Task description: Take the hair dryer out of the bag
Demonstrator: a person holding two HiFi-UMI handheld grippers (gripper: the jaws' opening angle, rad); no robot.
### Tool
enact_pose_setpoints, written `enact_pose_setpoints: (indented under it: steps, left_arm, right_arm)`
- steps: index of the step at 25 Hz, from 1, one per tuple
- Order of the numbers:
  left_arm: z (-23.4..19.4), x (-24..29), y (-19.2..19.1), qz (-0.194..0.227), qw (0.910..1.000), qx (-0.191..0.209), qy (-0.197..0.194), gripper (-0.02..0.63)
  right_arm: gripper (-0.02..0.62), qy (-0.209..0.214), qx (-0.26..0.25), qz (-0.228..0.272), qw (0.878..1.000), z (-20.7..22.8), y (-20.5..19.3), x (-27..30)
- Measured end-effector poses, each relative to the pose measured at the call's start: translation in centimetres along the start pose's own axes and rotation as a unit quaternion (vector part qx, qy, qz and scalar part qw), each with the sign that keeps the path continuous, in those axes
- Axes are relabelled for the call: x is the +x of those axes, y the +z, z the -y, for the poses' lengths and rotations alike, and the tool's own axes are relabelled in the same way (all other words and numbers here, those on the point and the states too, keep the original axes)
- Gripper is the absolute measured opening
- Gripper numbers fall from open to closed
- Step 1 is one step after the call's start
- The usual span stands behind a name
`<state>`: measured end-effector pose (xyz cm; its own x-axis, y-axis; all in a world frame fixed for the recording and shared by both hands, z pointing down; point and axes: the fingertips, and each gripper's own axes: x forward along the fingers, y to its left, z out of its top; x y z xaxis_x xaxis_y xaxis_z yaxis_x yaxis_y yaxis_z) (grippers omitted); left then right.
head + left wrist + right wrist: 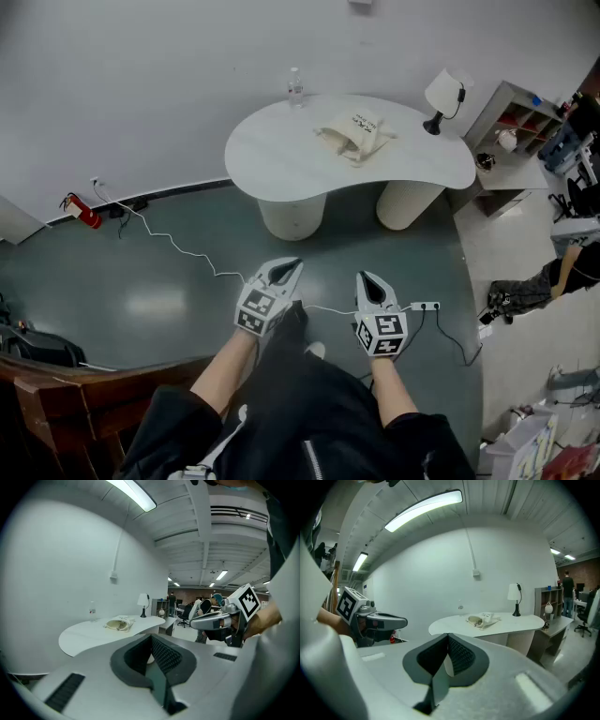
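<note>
Head view: a person is standing on a dark green floor [141, 291], well back from a white kidney-shaped table [272, 155], and looking steeply down over both grippers.
Bag: a cream cloth bag [354, 134] is lying slumped near the middle of the table, a little toward its far edge, with nothing touching it.
Hair dryer: it is not showing in any view; going by the task, it is probably sitting inside the bag.
Left gripper: the left gripper [284, 269] is hanging in front of the person's waist, tipped slightly down and aimed toward the table, its jaws pressed together on nothing.
Right gripper: the right gripper [367, 277] is hovering just beside it at about the same height, with its jaws likewise pressed together and empty.
Why held so: both tools are sitting low and closed because the table is well out of reach; this is looking like a ready pose ahead of an approach.
Bottle: a clear water bottle [294, 87] is standing upright at the table's far edge, apart from the bag.
Lamp: a small white-shaded lamp [443, 94] is standing at the table's far right corner.
Floor clutter: a white cable [175, 247] is trailing across the floor toward a power strip [427, 306] near the person's feet, so walking forward is calling for care.
Task progress: nothing is begun; the bag is lying untouched.
</note>
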<state>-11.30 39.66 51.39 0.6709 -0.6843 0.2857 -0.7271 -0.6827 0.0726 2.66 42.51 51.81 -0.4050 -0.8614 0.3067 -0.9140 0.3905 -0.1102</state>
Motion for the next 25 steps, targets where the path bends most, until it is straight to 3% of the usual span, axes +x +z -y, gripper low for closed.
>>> enact_pose_setpoints:
  steps: [18, 25]
  left_arm:
    - [-0.7, -0.2, -0.6, -0.014, 0.9999, -0.004, 0.002, 0.014]
    - [-1.2, 0.8, -0.7, -0.016, 0.9998, -0.008, 0.0, 0.014]
  right_arm:
    - [0.005, -0.009, 0.019, 0.036, 0.999, 0.4, 1.2, 0.3]
    - [0.005, 0.002, 0.029, 0.023, 0.999, 0.7, 0.8, 1.2]
